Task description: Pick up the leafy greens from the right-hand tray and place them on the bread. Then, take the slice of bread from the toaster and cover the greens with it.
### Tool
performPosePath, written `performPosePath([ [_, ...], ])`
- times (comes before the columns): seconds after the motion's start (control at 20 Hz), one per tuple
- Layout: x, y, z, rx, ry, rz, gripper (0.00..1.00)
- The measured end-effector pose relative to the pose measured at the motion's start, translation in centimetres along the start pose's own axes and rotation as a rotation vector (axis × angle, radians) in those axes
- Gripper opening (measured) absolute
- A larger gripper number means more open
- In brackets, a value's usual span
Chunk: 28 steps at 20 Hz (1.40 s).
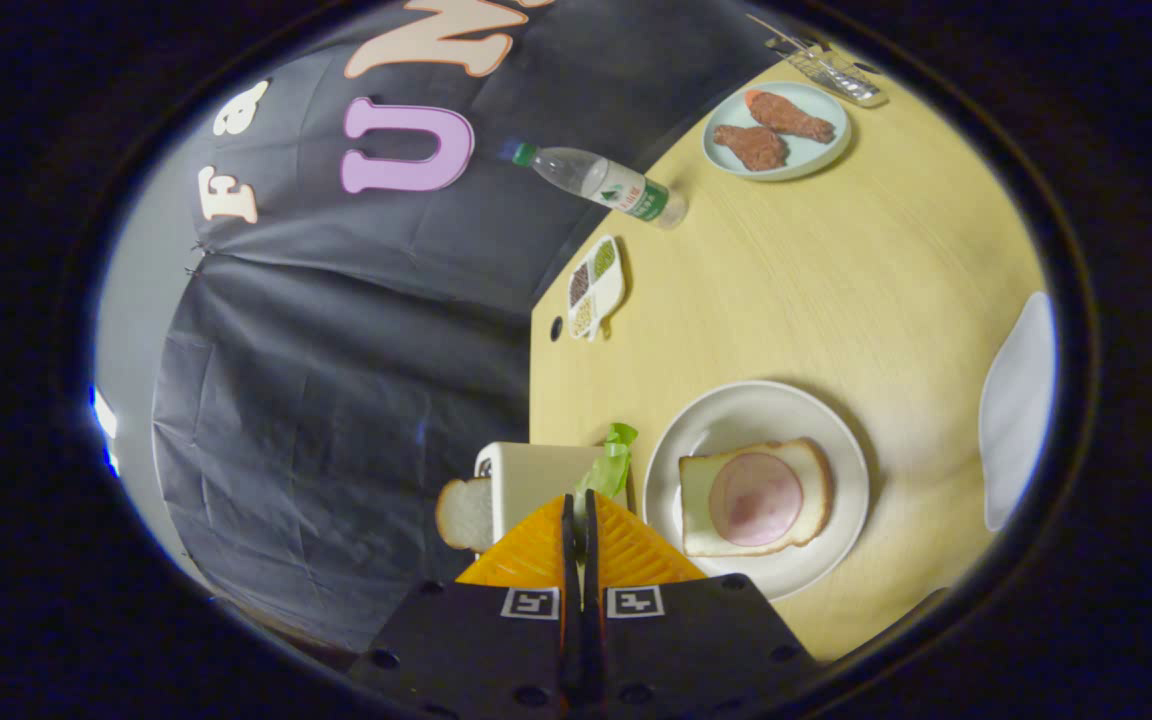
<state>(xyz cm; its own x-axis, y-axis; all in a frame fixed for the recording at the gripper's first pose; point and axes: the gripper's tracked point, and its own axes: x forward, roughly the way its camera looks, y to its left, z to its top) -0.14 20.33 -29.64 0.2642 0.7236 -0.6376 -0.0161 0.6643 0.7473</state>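
Observation:
My gripper point(579, 497) is shut on the leafy greens point(614, 462), a pale green leaf sticking out just past the fingertips. It hangs above the table between the white toaster point(532, 478) and the white plate point(736, 415). A slice of bread point(466, 512) pokes out of the toaster beside my fingers. On the plate lies another bread slice point(701, 485) with a round pink slice of ham point(756, 498) on top, a short way to the side of the leaf.
Farther along the wooden table point(836, 290) are a small divided dish of seeds point(596, 287), a water bottle point(604, 183), a pale blue plate point(826, 110) with two fried chicken pieces and a metal rack point(836, 72). A white tray point(1016, 410) lies beyond the plate.

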Motion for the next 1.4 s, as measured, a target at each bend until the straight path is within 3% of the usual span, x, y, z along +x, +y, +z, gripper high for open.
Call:
performPosePath([
  [0.35, 0.5, -8.3, 0.4, -0.051, -0.036, -0.291, 0.04],
  [0.55, 0.0, -11.2, -0.6, -0.085, 0.018, -0.401, 0.04],
  [0.7, -0.3, -11.9, -0.9, -0.107, 0.041, -0.432, 0.08],
  [0.95, -0.9, -11.6, -0.2, -0.116, 0.009, -0.448, 0.40],
  [1.3, -3.9, -7.5, 1.0, -0.050, -0.030, -0.430, 1.00],
  [1.4, -4.8, -5.5, 0.8, -0.017, -0.019, -0.420, 1.00],
])
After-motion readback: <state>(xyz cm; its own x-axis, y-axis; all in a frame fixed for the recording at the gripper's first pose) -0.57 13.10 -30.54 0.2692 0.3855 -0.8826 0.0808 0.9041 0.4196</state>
